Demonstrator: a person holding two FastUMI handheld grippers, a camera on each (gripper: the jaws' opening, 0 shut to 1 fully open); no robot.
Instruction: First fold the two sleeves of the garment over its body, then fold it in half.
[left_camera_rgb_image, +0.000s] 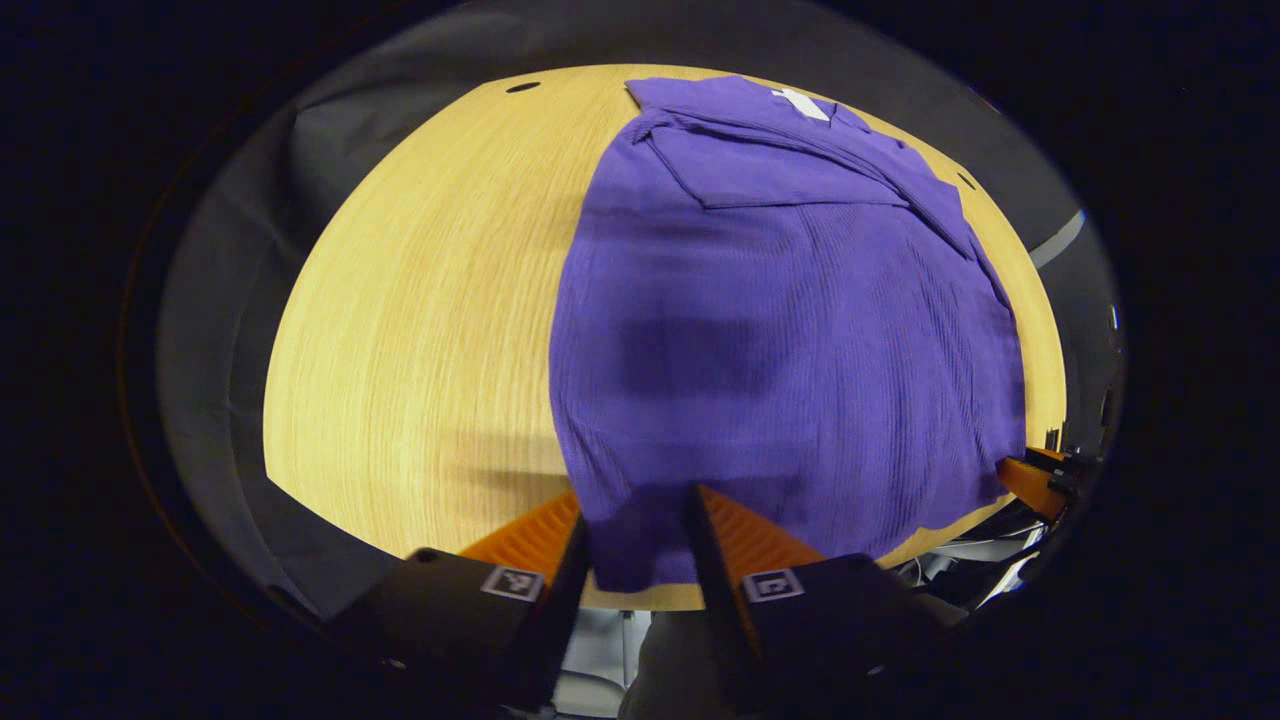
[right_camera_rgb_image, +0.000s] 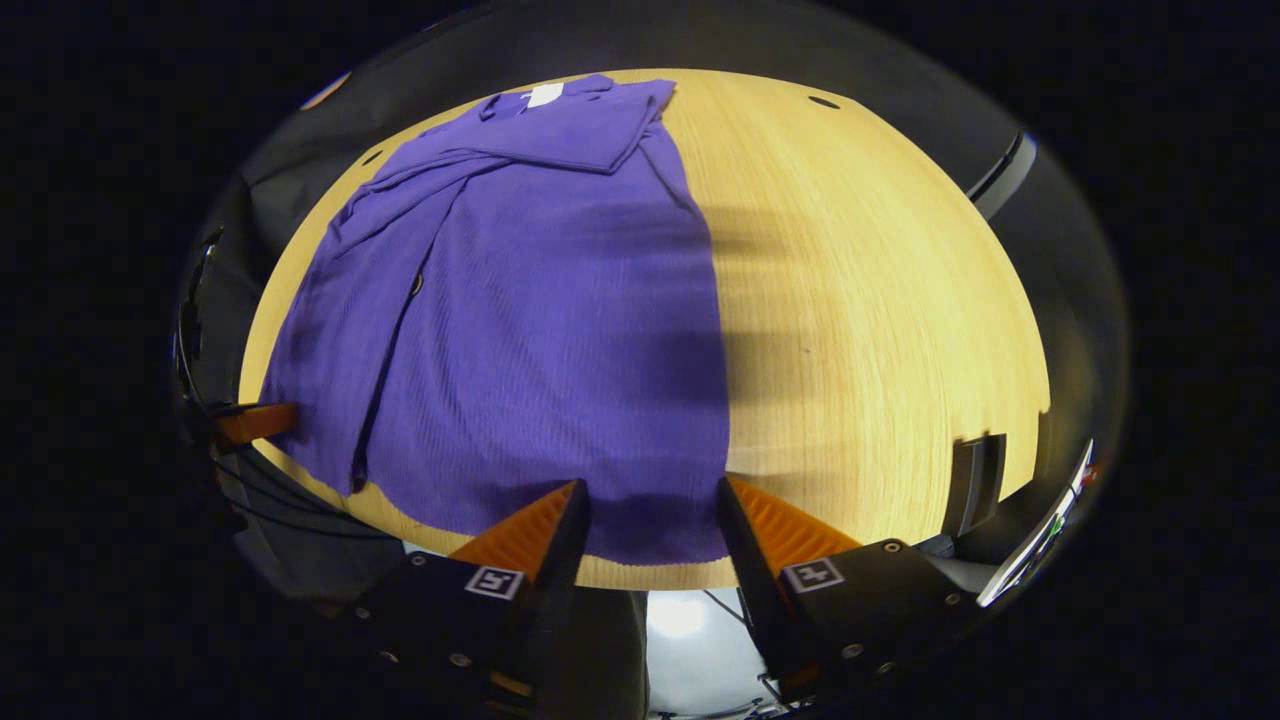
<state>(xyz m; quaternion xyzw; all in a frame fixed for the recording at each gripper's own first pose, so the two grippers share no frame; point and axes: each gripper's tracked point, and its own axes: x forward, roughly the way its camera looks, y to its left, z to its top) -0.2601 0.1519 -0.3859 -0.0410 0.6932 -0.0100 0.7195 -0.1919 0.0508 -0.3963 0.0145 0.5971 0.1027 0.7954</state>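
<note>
A purple garment (left_camera_rgb_image: 780, 340) lies flat on the wooden table (left_camera_rgb_image: 420, 330), collar at the far end and both sleeves folded across its chest. My left gripper (left_camera_rgb_image: 637, 505) is open at the near hem, with the hem's left corner lying between its fingers. In the right gripper view the garment (right_camera_rgb_image: 540, 330) reaches the near table edge, and my right gripper (right_camera_rgb_image: 650, 490) stands open around the hem's right corner. Each view catches the other gripper at the hem: the right gripper (left_camera_rgb_image: 1035, 480) at the right rim, the left gripper (right_camera_rgb_image: 250, 422) at the left rim.
The table (right_camera_rgb_image: 880, 300) has bare wood beside the garment and small round holes (left_camera_rgb_image: 522, 87) (right_camera_rgb_image: 824, 101) near its far edge. A dark upright object (right_camera_rgb_image: 975, 480) stands at the near right table edge. Cables hang below the near edge.
</note>
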